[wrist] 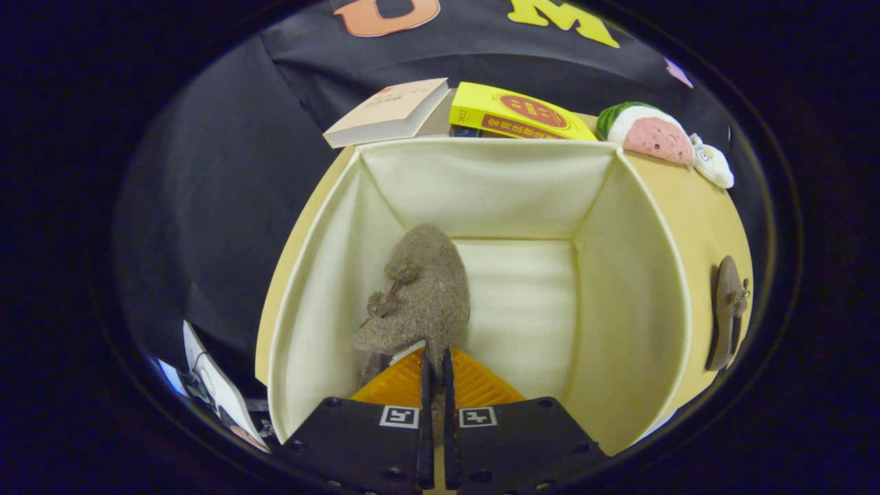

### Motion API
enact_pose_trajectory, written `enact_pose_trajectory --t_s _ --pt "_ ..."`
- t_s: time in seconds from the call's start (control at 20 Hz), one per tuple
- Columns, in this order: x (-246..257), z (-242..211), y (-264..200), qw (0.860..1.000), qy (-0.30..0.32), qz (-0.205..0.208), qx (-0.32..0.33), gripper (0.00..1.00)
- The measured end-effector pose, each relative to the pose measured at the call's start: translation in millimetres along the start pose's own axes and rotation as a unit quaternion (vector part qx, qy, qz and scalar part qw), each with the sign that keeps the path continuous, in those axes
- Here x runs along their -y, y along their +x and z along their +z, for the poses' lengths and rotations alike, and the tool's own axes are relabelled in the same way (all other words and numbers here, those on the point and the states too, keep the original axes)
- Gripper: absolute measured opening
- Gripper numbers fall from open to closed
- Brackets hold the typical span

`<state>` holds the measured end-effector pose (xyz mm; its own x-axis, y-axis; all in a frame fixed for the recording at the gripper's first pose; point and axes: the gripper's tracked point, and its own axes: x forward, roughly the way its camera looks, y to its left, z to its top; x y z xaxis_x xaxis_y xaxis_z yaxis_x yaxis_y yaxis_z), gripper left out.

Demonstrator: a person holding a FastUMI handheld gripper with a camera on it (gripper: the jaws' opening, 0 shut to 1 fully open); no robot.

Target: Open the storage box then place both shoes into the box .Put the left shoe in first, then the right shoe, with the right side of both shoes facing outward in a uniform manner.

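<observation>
With the gripper [434, 364] pinched nearly closed on the first shoe's [423, 295] heel inside the storage box [639, 275], set it flat against the box's left wall before releasing, leaving room for the second shoe [727, 313] lying outside the box's right wall.

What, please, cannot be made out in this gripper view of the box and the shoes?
- Shoe in the box: its heel is hidden behind the gripper; whether both fingers press it is unclear.
- Second shoe outside the storage box: small and distorted; left or right unclear.
- Books beyond the box: partly cut off by its rim.
</observation>
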<state>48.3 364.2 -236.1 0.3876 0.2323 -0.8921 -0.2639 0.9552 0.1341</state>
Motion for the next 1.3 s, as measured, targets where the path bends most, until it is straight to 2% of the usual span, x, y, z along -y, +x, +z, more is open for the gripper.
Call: enact_pose_trajectory --t_s 0.2,0.4,0.55,0.65,0.7,0.8,0.9,1.1,1.3 --pt "-8.2 2.5 -8.6 1.0 -0.027 0.014 0.007 0.43" --pt "-14.7 0.5 -36.5 0.996 -0.068 0.042 0.032 0.8" --pt "-13.6 -1.1 -74.5 0.992 -0.086 0.059 0.065 0.94" --pt "-15.3 -4.6 -105.7 0.988 -0.094 0.087 0.085 0.96" --pt "-10.6 -7.5 -119.3 0.988 -0.097 0.083 0.089 0.96" --pt "15.7 -13.7 -148.6 0.988 -0.113 0.039 0.101 0.96" --pt "28.8 -22.0 -166.1 0.986 -0.119 0.036 0.11 0.96" --pt "91.3 -38.3 -190.1 0.991 -0.088 0.006 0.104 0.96" --pt "154.6 -32.8 -200.8 0.992 -0.045 -0.007 0.121 0.96"
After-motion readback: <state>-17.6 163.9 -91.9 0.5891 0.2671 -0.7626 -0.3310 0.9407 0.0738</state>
